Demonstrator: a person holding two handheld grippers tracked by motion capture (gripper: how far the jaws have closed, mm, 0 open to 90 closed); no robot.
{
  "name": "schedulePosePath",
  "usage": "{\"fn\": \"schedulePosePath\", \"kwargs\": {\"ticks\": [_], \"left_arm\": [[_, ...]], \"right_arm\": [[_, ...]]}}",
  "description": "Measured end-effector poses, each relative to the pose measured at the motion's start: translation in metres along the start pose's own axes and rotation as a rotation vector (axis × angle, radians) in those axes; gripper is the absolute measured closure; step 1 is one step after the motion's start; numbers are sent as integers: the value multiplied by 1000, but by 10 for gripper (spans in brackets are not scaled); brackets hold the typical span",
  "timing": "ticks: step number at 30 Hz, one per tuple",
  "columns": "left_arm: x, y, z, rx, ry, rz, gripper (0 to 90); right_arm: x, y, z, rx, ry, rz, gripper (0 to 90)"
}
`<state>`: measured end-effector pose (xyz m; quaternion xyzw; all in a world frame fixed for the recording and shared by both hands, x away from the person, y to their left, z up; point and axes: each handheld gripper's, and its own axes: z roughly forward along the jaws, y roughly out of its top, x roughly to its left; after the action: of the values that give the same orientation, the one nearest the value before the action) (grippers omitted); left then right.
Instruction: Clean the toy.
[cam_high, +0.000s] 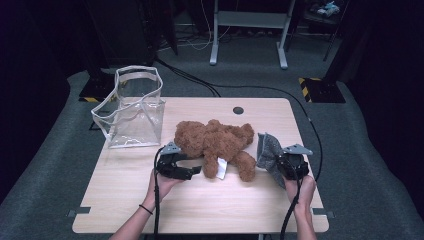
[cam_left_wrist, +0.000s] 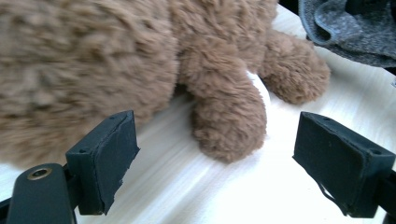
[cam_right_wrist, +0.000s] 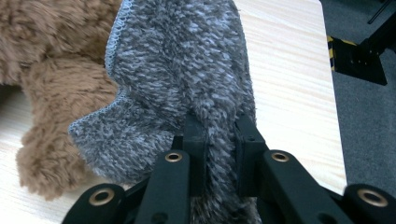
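A brown teddy bear (cam_high: 215, 140) lies in the middle of the wooden table (cam_high: 150, 205), a white tag (cam_high: 221, 167) hanging from it. My left gripper (cam_high: 194, 172) rests at the bear's near left side and is open. In the left gripper view its black pads (cam_left_wrist: 105, 158) stand wide apart, with one of the bear's limbs (cam_left_wrist: 229, 126) just beyond them, untouched. My right gripper (cam_high: 279, 162) is shut on a grey fuzzy cloth (cam_high: 267, 150) to the right of the bear. The cloth (cam_right_wrist: 187, 60) stands up out of the closed jaws, next to a bear limb (cam_right_wrist: 51, 154).
A clear plastic bag (cam_high: 132, 115) with a white-trimmed handle stands open at the table's back left. A round cable hole (cam_high: 238, 110) sits near the far edge. Black cables cross the floor behind, and a metal stand (cam_high: 250, 30) is farther back.
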<state>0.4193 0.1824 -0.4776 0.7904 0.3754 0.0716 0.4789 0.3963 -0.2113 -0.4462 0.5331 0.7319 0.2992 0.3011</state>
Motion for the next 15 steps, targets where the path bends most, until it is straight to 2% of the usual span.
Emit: {"fn": "schedulePosePath", "kwargs": {"ticks": [3, 8, 15], "left_arm": [[-4, 0, 6, 20, -5, 10, 146], [-12, 1, 20, 38, -15, 15, 152], [-19, 1, 42, 80, 21, 22, 160]], "right_arm": [[-3, -3, 0, 3, 0, 19, 788], [-6, -3, -1, 7, -2, 22, 787], [-6, -3, 0, 10, 1, 22, 787]]}}
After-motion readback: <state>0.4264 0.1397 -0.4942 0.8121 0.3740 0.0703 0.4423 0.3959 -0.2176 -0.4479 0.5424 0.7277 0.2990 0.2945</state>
